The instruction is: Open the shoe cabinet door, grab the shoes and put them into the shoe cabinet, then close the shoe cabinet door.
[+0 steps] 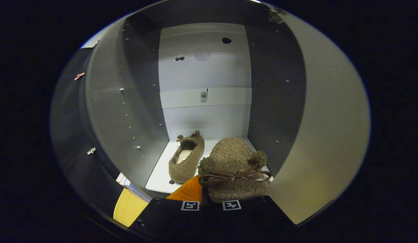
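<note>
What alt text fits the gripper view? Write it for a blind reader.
The gripper holds a brown fuzzy shoe with a bow at the open cabinet, its fingers looking shut on it. A matching second shoe already lies on the cabinet's white floor, just beyond and to the left.

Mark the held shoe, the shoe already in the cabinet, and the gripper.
Held shoe [233,158]: gripper view, fuzzy toe top.
Shoe in cabinet [192,157]: gripper view, outer side wall.
Gripper [212,205]: gripper view, midway between fingertips, shut on held shoe.

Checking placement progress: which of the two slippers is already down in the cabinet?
The far slipper, lying on the cabinet floor, opening up. The near slipper with the bow sits at the fingers.
</note>
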`<state>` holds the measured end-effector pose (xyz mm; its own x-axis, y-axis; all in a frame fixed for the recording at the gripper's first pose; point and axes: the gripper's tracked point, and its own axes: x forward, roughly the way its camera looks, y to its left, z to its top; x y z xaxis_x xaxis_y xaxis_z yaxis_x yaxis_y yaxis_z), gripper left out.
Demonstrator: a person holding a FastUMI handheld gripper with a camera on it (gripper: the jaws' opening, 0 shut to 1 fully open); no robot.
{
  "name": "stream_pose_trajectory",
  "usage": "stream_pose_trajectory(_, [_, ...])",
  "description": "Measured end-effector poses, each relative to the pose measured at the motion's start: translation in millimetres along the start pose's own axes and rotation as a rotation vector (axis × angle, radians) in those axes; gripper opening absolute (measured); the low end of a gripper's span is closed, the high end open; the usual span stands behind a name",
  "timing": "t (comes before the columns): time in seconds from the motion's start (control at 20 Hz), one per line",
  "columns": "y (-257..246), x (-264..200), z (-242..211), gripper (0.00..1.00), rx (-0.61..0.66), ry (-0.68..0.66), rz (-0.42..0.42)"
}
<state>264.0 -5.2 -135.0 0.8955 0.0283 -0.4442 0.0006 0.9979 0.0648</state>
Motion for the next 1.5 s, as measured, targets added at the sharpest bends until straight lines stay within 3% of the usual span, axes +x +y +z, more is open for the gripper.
stream_pose_trajectory(0.65, [-18, 161, -4, 0.1, -0.045, 0.08, -0.038])
stream_pose_trajectory(1.1, [-22, 194, -27, 0.14, -0.077, 0.166, -0.063])
stream_pose_trajectory(1.5, [-17, 160, -25, 0.68, -0.042, 0.214, -0.016])
